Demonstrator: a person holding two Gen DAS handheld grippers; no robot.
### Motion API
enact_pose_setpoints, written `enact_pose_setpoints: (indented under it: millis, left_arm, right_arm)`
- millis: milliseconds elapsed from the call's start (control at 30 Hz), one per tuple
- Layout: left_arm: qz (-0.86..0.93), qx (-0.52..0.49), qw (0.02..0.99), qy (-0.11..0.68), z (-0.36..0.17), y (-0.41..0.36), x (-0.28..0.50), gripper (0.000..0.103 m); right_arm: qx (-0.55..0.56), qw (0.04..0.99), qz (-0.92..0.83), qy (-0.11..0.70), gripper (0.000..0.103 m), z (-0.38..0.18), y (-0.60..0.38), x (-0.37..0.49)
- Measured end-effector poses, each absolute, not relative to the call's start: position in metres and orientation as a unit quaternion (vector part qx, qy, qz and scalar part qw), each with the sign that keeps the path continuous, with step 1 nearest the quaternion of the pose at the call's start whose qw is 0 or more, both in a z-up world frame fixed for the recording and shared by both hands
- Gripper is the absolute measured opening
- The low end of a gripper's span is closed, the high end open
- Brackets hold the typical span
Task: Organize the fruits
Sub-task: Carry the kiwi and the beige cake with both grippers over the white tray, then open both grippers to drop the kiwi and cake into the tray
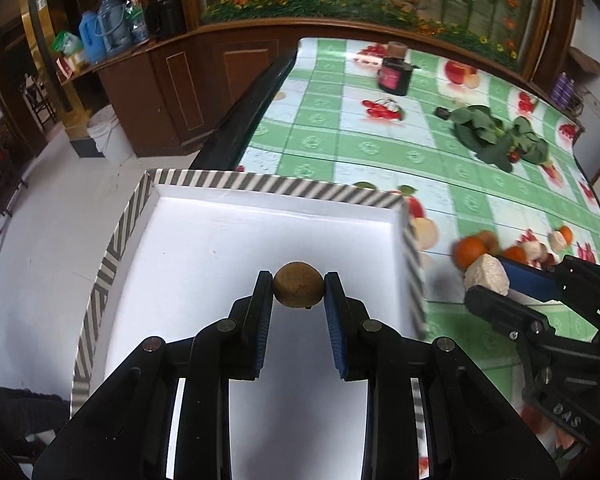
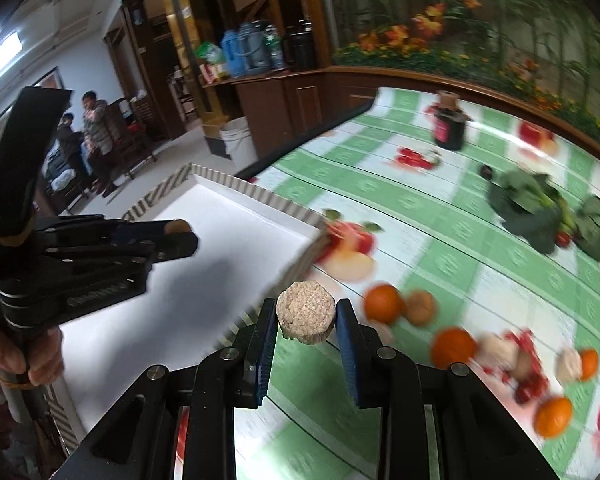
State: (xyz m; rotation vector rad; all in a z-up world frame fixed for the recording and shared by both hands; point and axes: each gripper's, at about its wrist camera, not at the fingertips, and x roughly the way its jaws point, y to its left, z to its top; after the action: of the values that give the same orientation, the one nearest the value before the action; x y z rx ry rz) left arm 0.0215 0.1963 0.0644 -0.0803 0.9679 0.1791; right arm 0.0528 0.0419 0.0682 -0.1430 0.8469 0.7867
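Observation:
My left gripper (image 1: 299,292) is shut on a round brown fruit (image 1: 298,289) and holds it above the white inside of the striped-rim box (image 1: 284,187). My right gripper (image 2: 307,318) is shut on a pale beige rough round piece (image 2: 306,313), just right of the box's near corner, above the tablecloth. In the left wrist view the right gripper (image 1: 496,280) shows at the right with the beige piece (image 1: 487,274). In the right wrist view the left gripper (image 2: 180,236) hovers over the box (image 2: 260,196). Oranges (image 2: 383,303) (image 2: 453,347) (image 2: 554,416) and brown and beige pieces (image 2: 419,307) lie on the table.
The table has a green checked fruit-print cloth (image 1: 380,148). A dark jar with a cork lid (image 1: 395,70) stands at the far side. Leafy greens (image 1: 496,136) lie at the far right. A white bucket (image 1: 108,134) stands on the floor left of the table. People stand far left (image 2: 94,120).

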Motion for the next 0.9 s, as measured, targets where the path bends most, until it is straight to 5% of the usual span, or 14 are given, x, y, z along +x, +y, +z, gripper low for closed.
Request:
enact_pose_setpoints:
  millis: [800, 900]
  left_arm:
    - [0.119, -0.075, 0.858, 0.495, 0.03, 0.242, 0.042, 0.026]
    - [0.122, -0.077, 0.857, 0.494, 0.029, 0.244, 0.043, 0.027]
  right_arm:
    - [-0.13, 0.803, 0.402, 0.421, 0.029, 0.034, 0.129, 0.093]
    - [-0.128, 0.8, 0.408, 0.422, 0.037, 0.035, 0.131, 0.092]
